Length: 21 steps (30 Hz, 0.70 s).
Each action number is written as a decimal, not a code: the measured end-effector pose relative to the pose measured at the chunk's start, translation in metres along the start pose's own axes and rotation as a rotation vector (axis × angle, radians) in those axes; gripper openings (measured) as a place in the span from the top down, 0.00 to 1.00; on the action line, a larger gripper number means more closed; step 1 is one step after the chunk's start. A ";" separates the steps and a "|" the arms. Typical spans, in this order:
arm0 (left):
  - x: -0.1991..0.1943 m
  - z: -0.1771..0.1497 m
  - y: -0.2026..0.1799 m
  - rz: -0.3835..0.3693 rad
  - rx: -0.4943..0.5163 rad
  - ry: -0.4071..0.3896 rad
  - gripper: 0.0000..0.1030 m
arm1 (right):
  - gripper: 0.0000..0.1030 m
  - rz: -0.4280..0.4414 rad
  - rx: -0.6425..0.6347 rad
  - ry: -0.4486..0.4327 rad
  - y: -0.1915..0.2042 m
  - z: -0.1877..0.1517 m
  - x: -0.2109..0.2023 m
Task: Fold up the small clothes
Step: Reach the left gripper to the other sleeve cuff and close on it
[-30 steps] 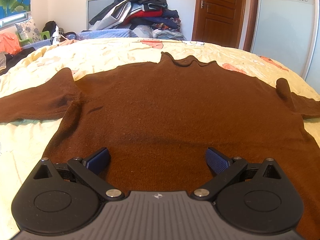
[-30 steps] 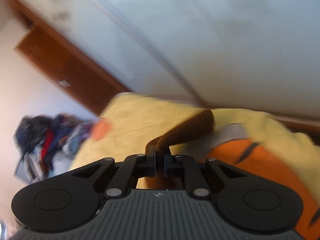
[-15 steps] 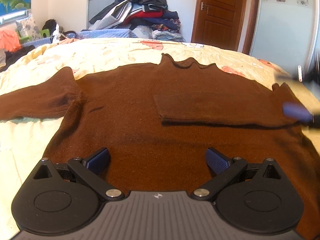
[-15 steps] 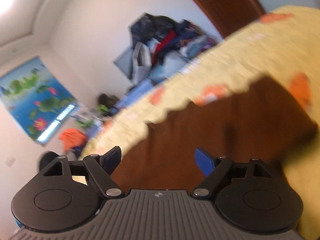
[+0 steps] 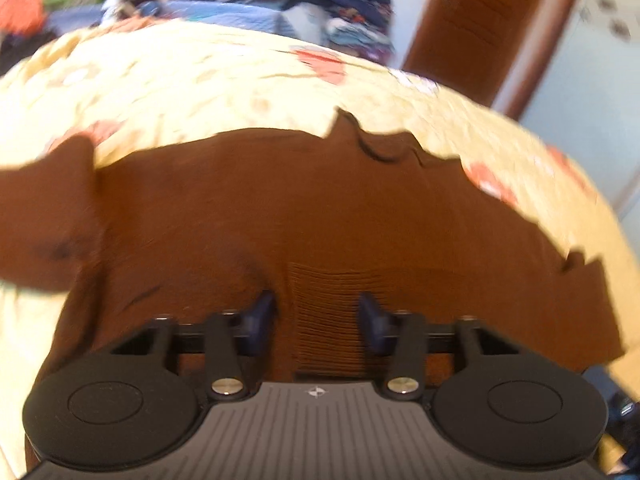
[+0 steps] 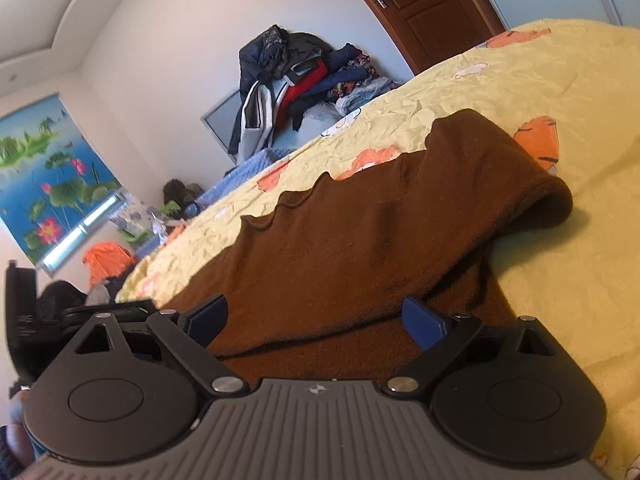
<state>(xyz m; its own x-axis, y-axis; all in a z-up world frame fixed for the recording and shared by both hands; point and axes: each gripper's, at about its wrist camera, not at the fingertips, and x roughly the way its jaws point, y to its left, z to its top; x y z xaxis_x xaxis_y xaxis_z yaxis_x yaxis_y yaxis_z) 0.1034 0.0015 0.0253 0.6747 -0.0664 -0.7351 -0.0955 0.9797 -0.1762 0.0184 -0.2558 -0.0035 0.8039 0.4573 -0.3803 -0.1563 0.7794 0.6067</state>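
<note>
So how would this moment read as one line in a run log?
sweater: flat, one sleeve folded in | left gripper: closing over cuff | right gripper: opening

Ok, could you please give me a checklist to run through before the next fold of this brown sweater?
1. Folded sleeve lies across the sweater body: ok.
2. Ribbed cuff sits between the closing left claw fingers: ok.
3. Cuff firmly pinched: cannot tell.
4. Right claw opening, nothing gripped: ok.
5. Other sleeve folded in: not ok, it lies spread out on the bedspread.
</note>
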 end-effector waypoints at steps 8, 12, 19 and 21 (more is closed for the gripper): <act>-0.023 0.013 -0.005 0.123 0.106 -0.116 0.96 | 0.06 0.005 0.004 -0.005 0.001 -0.002 -0.002; -0.049 0.021 0.023 0.261 0.109 -0.247 0.97 | 0.04 0.006 0.005 -0.005 0.000 -0.001 -0.003; -0.018 -0.010 0.078 0.416 0.180 -0.104 0.96 | 0.02 0.010 0.002 -0.001 0.000 -0.001 -0.001; -0.032 -0.022 0.072 0.474 0.232 -0.162 0.94 | 0.02 0.005 -0.004 0.004 0.001 0.000 -0.001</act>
<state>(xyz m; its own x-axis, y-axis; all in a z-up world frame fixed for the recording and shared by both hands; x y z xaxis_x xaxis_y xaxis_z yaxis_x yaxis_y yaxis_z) 0.0592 0.0700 0.0219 0.7026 0.4039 -0.5858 -0.2645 0.9126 0.3119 0.0173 -0.2556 -0.0029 0.8009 0.4627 -0.3801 -0.1627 0.7790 0.6055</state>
